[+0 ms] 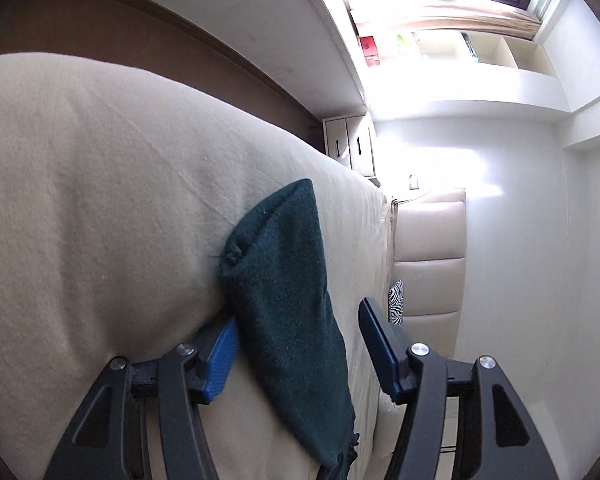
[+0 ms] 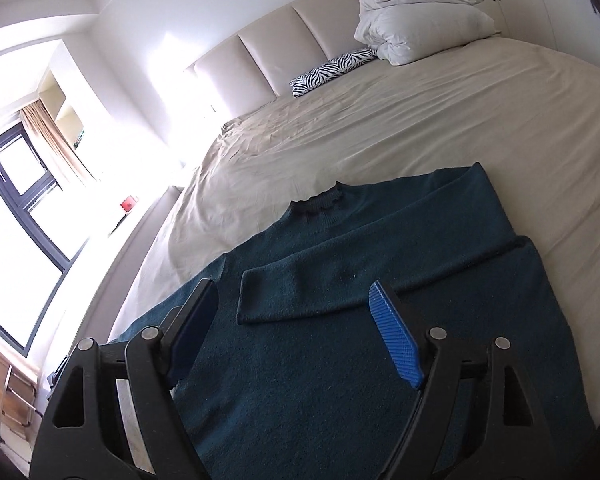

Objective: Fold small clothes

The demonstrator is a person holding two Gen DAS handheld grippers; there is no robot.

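Note:
A dark green knit sweater (image 2: 300, 380) lies flat on the beige bed sheet (image 2: 420, 120), collar (image 2: 320, 202) towards the headboard. One sleeve (image 2: 340, 276) is folded across its chest. My right gripper (image 2: 291, 285) hovers open over the sweater's body, and the cuff of that sleeve lies between and below its fingers. In the rolled left wrist view, a green sleeve (image 1: 284, 280) lies on the sheet (image 1: 100, 200) near the bed's edge. My left gripper (image 1: 298, 312) is open around it. One blue pad (image 1: 220, 360) sits beside the sleeve and the other finger stands apart from it.
A padded cream headboard (image 2: 280, 52) backs the bed, with a zebra-print pillow (image 2: 332, 70) and a bundled white duvet (image 2: 420, 20) in front of it. A dark-framed window (image 2: 16, 188) with curtains is on the left. Wall shelves (image 1: 460, 48) sit under the window.

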